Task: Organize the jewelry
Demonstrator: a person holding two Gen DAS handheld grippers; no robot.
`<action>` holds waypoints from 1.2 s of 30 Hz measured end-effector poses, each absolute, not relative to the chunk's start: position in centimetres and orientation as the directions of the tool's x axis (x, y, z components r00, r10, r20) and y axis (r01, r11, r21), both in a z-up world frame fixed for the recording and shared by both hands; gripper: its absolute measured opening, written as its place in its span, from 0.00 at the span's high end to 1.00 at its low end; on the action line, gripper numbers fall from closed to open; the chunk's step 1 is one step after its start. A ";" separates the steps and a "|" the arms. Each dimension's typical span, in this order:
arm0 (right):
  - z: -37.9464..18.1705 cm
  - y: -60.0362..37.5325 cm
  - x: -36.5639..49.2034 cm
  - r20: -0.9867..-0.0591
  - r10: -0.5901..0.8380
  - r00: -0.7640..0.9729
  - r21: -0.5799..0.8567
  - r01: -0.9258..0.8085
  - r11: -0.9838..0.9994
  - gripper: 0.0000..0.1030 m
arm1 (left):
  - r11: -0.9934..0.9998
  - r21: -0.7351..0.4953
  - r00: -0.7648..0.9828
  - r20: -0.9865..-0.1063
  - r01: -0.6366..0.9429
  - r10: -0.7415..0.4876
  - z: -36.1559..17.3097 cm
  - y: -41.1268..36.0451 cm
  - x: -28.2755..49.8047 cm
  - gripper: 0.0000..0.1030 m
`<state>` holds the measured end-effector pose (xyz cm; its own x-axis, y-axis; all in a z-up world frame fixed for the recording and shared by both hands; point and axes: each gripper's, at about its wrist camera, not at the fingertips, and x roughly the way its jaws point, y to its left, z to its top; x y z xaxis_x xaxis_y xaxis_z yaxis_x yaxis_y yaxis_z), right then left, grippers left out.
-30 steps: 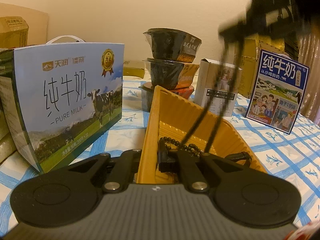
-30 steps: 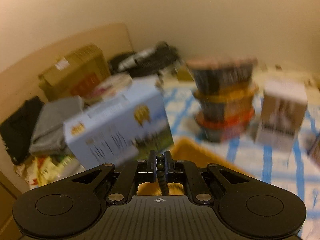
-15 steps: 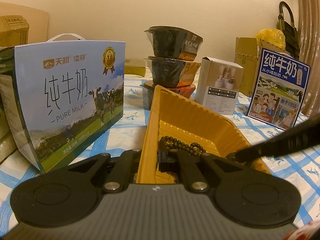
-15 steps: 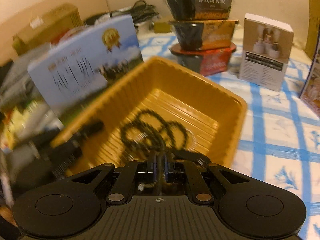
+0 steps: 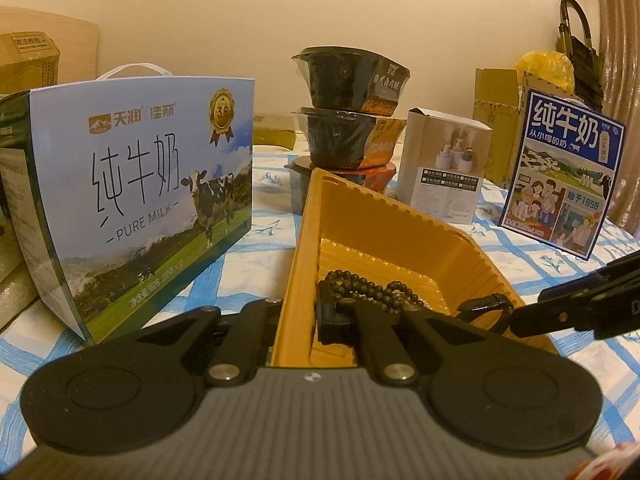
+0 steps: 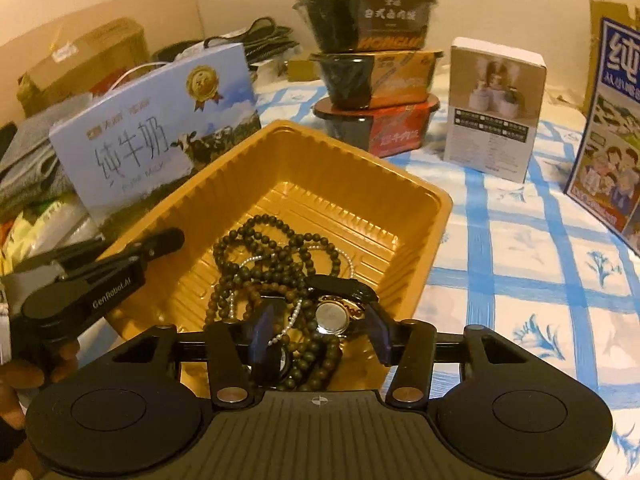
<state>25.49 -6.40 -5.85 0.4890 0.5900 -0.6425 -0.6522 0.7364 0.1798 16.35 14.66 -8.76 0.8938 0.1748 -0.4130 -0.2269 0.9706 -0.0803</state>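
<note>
An orange plastic tray (image 6: 424, 200) sits on the checked cloth. Inside lie a dark bead necklace (image 6: 276, 256), a thin pearl chain (image 6: 296, 312) and a wristwatch (image 6: 332, 316). My right gripper (image 6: 320, 340) is open, its jaws spread over the tray's near end above the watch and beads. My left gripper (image 5: 296, 312) is shut on the tray's left wall (image 5: 298, 264), one finger outside and one inside. The beads also show in the left wrist view (image 5: 368, 292), and the right gripper's arm enters there from the right (image 5: 576, 308).
A blue milk carton case (image 5: 140, 208) stands left of the tray. Stacked noodle bowls (image 6: 372, 68) and a white box (image 6: 492, 108) stand behind it. A blue milk box (image 5: 564, 172) stands at the right. Cardboard boxes and cloth pile up at the far left.
My right gripper came down over the tray with the bead necklace, then opened; the necklace now lies in the tray. The left gripper has kept its hold on the tray wall.
</note>
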 end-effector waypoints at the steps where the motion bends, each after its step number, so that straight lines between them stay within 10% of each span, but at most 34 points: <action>1: -5.8 -6.4 25.6 -0.643 0.592 0.486 0.187 -0.650 0.737 0.51 | 0.970 -0.080 0.893 -0.415 -0.228 0.175 -8.8 14.7 16.3 0.95; 23: -5.9 -7.4 25.1 -0.615 0.590 0.523 0.186 -0.631 0.753 0.37 | 0.957 -0.119 0.844 -0.509 -0.266 0.172 -10.2 16.4 17.2 0.92; 33: -6.4 -9.2 24.1 -0.578 0.589 0.564 0.266 -0.553 0.790 0.24 | 0.938 -0.183 0.801 -0.583 -0.293 0.137 -11.0 18.2 16.6 0.36; 36: -6.6 -10.0 23.7 -0.571 0.580 0.581 0.294 -0.515 0.805 0.23 | 0.934 -0.189 0.802 -0.580 -0.304 0.144 -10.5 18.6 15.9 0.35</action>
